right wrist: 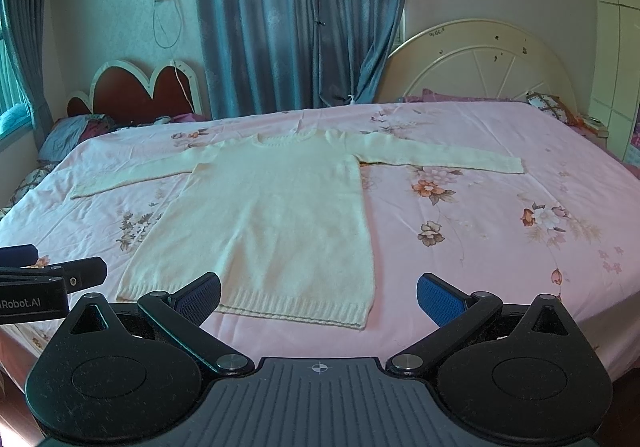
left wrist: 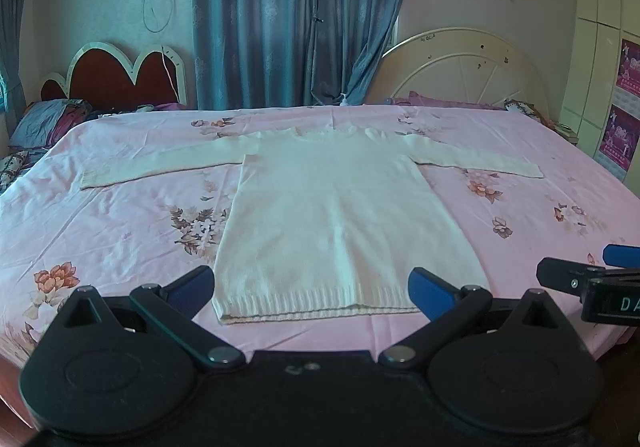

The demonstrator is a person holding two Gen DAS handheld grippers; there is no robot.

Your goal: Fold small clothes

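Note:
A cream long-sleeved knit sweater (left wrist: 328, 207) lies flat on the pink floral bed sheet (left wrist: 120, 231), sleeves spread out to both sides, ribbed hem toward me. It also shows in the right wrist view (right wrist: 264, 219). My left gripper (left wrist: 312, 293) is open and empty, hovering just before the hem. My right gripper (right wrist: 320, 299) is open and empty, near the hem's right corner. The right gripper shows at the right edge of the left wrist view (left wrist: 592, 271); the left gripper shows at the left edge of the right wrist view (right wrist: 52, 267).
The bed sheet (right wrist: 500, 215) covers a wide bed. A red heart-shaped headboard (left wrist: 120, 75) and pillows (left wrist: 48, 119) stand at the far left, a cream round headboard (left wrist: 464, 67) at the far right. Blue curtains (left wrist: 296, 15) hang behind.

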